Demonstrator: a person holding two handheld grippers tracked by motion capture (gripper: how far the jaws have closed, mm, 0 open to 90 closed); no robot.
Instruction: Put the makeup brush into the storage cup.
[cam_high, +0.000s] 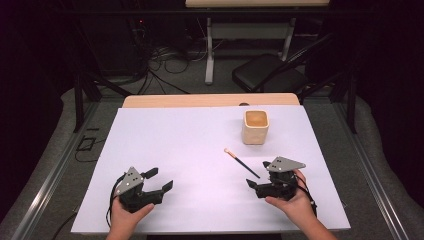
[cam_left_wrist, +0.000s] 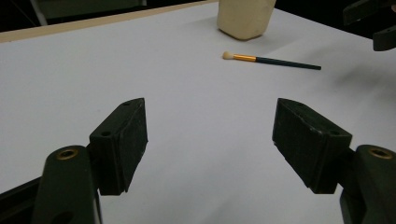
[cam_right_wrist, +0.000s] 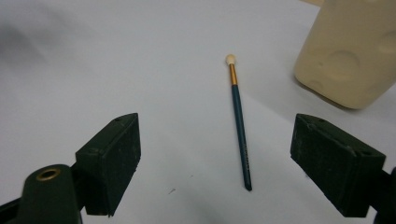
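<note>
Left gripper (cam_high: 159, 179): one, held in the left hand (cam_high: 125, 216) at the near left of the worktop (cam_high: 175, 145); jaws spread wide, nothing between them. In the left gripper view its jaws frame bare white surface, with the brush well apart, ahead and to the right.

Brush (cam_high: 242, 163): one, lying flat on the white sheet, right of centre. Dark teal handle, gold band, pale tip. The tip points away toward the far left, the handle end toward the right gripper. In the right gripper view the brush (cam_right_wrist: 240, 125) lies between the lines of the two jaws, just ahead of them, not touched.

Cup (cam_high: 255, 127): one, cream, square-sided, upright, beyond the brush and near it, not touching.

Right gripper (cam_high: 258, 175): one, held in the right hand (cam_high: 295, 200) at the near right; released, jaws wide apart, gripping nothing. The handle end of the brush lies just beside it.

Open room: broad bare sheet between the two grippers and across the left half. The right hand is near the right edge and near edge of the sheet.
</note>
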